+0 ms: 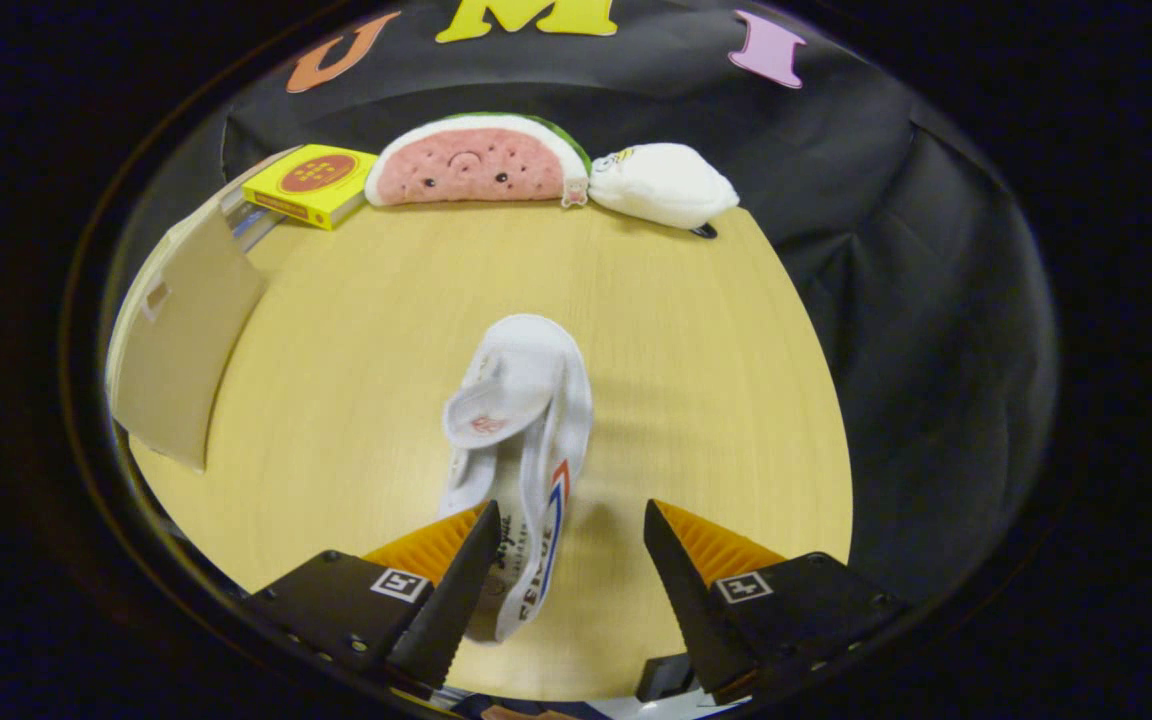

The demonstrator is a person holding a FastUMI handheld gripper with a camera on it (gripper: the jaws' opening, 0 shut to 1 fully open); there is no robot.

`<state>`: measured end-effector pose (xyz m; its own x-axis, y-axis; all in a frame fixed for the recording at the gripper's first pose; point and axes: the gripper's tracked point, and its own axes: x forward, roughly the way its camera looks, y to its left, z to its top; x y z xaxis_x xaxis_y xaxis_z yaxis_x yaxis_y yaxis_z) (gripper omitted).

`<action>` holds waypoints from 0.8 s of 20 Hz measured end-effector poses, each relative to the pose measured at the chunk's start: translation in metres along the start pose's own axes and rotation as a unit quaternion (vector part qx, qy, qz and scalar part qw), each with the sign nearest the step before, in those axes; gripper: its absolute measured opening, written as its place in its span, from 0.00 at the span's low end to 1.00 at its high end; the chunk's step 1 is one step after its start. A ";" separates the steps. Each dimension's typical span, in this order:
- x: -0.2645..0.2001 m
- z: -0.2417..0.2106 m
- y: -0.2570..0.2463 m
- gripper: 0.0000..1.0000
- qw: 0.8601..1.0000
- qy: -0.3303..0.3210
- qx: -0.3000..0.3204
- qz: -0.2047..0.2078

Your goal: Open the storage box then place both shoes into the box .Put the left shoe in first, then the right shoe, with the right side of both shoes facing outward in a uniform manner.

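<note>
Wooden table (356, 330) under a white shoe (521, 420), heel between the spread fingers of the hand-held gripper (573, 525).

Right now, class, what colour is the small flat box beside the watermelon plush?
Yellow box, red circle on top; gripper view.

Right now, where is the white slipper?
The white slipper lies on the wooden table, its near end between the open hand-held gripper's fingers, close against the left one.

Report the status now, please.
Tool open, fingers astride white shoe heel. Shoe lies on its side on table. Path clear.
</note>
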<state>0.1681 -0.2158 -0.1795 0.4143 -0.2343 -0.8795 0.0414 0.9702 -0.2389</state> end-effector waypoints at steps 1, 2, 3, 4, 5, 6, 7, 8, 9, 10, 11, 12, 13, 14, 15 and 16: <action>0.007 -0.002 -0.001 0.84 1.000 0.011 -0.005 -0.001; 0.012 -0.004 0.005 0.69 1.000 0.023 -0.006 0.017; 0.017 -0.007 0.013 0.56 0.999 0.029 0.002 0.038; 0.024 -0.007 0.019 0.43 0.998 0.031 0.010 0.056; 0.026 -0.008 0.023 0.30 0.997 0.035 0.014 0.069; 0.025 -0.005 0.024 0.25 0.997 0.027 0.016 0.076; 0.028 -0.006 0.023 0.19 0.996 0.023 0.017 0.079; 0.027 -0.008 0.019 0.19 0.997 0.021 0.013 0.076; 0.028 -0.009 0.013 0.19 0.996 0.019 0.037 0.075; 0.032 -0.008 0.015 0.00 0.995 0.020 0.045 0.084; 0.030 -0.007 0.016 0.00 0.994 0.014 0.048 0.096; 0.029 -0.008 0.014 0.00 0.994 0.011 0.053 0.098; 0.026 -0.010 0.012 0.00 0.994 0.013 0.058 0.093; 0.021 -0.009 0.005 0.00 0.993 0.011 0.064 0.094; 0.014 -0.009 0.007 0.00 0.993 0.006 0.068 0.100; 0.002 -0.010 0.008 0.00 0.991 0.004 0.074 0.114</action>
<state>0.1608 -0.2089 -0.1877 0.4217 -0.0087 -0.9067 0.0815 0.9963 0.0283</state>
